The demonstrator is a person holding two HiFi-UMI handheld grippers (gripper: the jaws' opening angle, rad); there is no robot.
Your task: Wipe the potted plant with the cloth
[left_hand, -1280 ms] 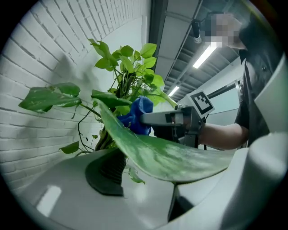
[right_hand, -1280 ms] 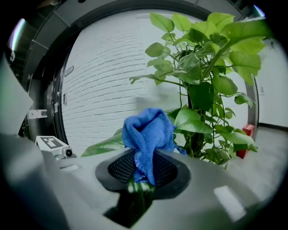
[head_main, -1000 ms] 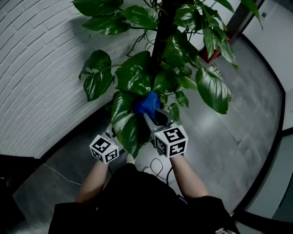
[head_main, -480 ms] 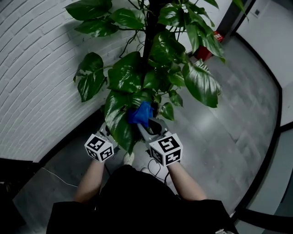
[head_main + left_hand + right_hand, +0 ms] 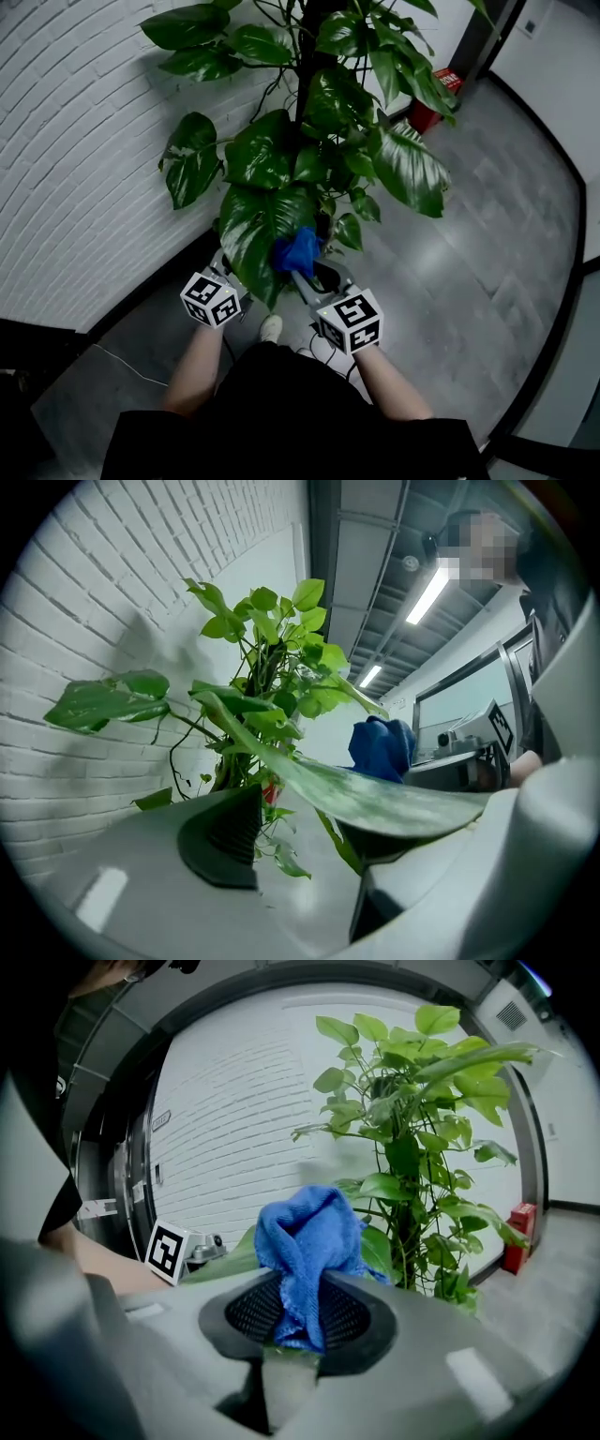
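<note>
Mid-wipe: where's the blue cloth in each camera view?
Head view: blue cloth at centre, against a large leaf.
Left gripper view: right of centre, behind the leaf.
Right gripper view: centre, pinched between the jaws.
Shared landmark: the white brick wall.

Head view: dim and grey, corners darkened; white sheen on the glossy leaves point(image 5: 262, 220).
Left gripper view: bright from ceiling strip lights point(image 5: 433, 591); foreground soft, rim black and curved (fisheye).
Right gripper view: even light, cloth point(image 5: 309, 1232) sharp, foreground blurred.
Shadows: soft leaf shadow on brick wall point(image 5: 141, 635).
</note>
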